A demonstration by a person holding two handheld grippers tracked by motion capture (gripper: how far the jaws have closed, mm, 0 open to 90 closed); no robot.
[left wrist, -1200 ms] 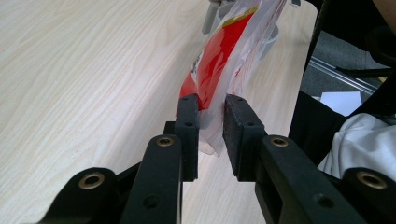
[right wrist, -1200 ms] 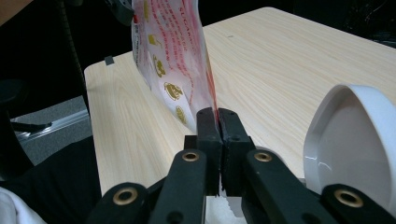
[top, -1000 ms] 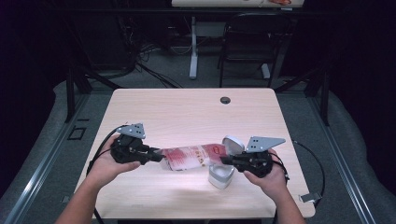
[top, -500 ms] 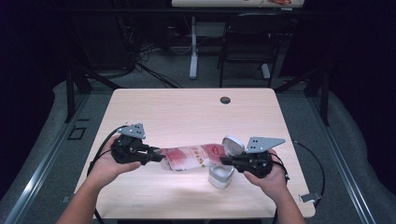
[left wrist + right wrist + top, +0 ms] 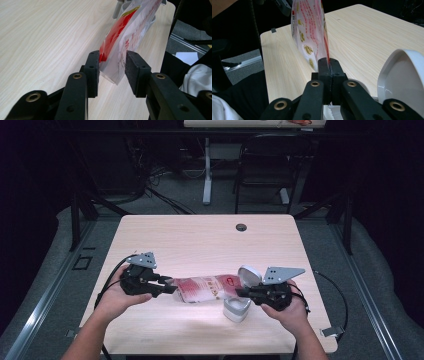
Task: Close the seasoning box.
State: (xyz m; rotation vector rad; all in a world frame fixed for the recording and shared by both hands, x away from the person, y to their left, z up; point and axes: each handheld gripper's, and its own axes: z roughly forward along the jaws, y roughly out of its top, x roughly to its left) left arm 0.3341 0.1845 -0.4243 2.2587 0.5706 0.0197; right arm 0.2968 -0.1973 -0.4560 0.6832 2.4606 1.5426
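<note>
above the table's (image 5: 200, 235) near edge, the red-printed bag (image 5: 202, 287) is pinched by the closed right gripper (image 5: 245, 293) at 3 o'clock; at 9 o'clock, its other end is flanked by the left gripper (image 5: 170, 285), whose jaws have just been opening.

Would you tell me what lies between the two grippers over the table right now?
The red-and-clear plastic bag spans the gap between the left gripper and the right gripper, as the high view shows.
</note>
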